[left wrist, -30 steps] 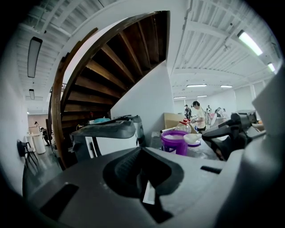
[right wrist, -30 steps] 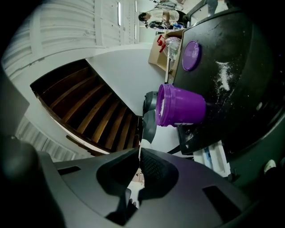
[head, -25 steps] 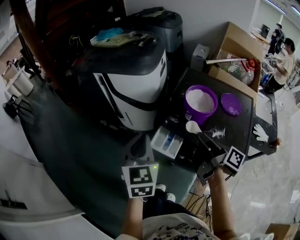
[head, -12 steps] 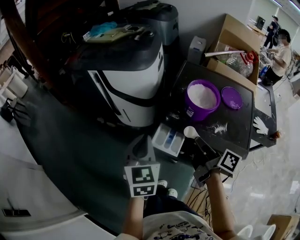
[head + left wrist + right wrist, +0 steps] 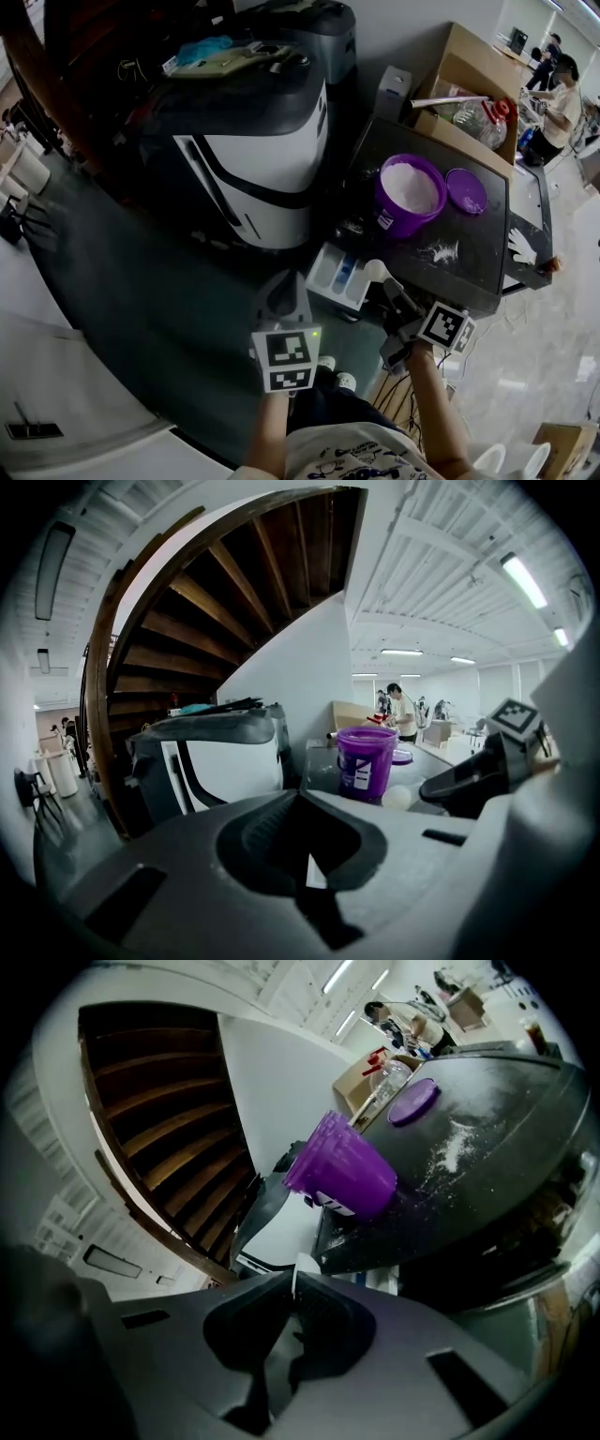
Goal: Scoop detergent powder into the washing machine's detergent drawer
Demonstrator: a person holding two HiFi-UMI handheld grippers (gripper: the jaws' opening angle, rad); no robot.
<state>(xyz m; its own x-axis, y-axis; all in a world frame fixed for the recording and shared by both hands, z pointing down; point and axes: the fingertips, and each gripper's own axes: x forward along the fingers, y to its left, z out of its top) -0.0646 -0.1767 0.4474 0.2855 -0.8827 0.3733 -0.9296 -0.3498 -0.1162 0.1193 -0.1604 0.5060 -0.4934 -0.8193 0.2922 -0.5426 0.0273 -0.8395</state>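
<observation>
White scoop [image 5: 376, 271] in right claw [image 5: 387, 285] hangs over right edge of drawer [image 5: 325, 269].

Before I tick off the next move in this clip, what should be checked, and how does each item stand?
1. Grip: the right claw is closed on the handle of the scoop: ok.
2. Target open: the detergent drawer is pulled out of the washing machine: ok.
3. Scoop bowl over the drawer: it is at the drawer's right edge: cannot tell.
4. Powder in the scoop: cannot tell.
5. Other hand free: the left claw is shut with nothing seen in it: ok.
6. Clean surface: spilled powder lies on the table near the purple tub: not ok.
</observation>
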